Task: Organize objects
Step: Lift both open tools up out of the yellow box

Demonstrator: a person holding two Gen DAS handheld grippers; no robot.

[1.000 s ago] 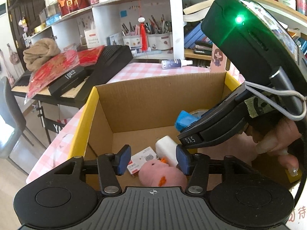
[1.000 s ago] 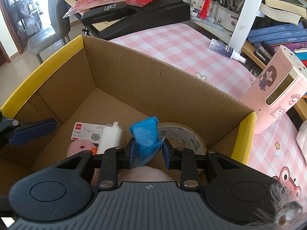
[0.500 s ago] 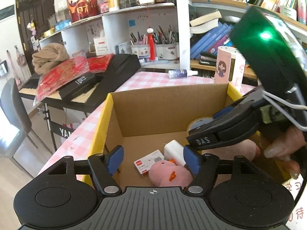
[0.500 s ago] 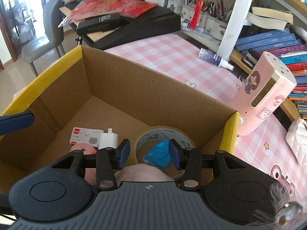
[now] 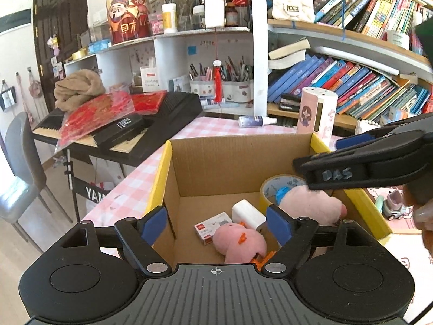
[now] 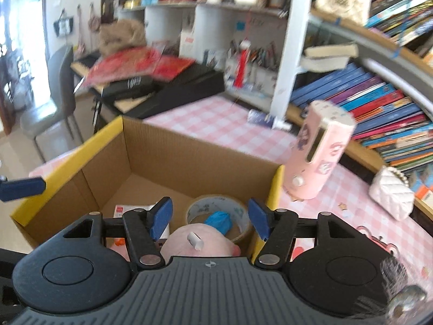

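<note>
Both grippers, left (image 5: 216,223) and right (image 6: 209,218), hang spread and empty over the box (image 6: 189,159). The blue wad (image 6: 218,218) lies inside the tape (image 6: 238,211), so that drop looks done. Next likely calls for fetching another item outside.

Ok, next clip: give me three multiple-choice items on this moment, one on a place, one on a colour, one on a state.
1. Where does the crumpled blue item lie?
A. inside the brown tape roll
B. on the pink checked tablecloth
C. between the right gripper's jaws

2. What colour is the cardboard box's rim?
A. green
B. yellow
C. white

3. How do the right gripper's jaws stand?
A. shut on the tape
B. shut on a plush toy
C. open, holding nothing

Key: 1 A, the blue sits within the tape ring; 2 B, yellow edging tops the walls; 3 C, a wide empty gap shows.
</note>
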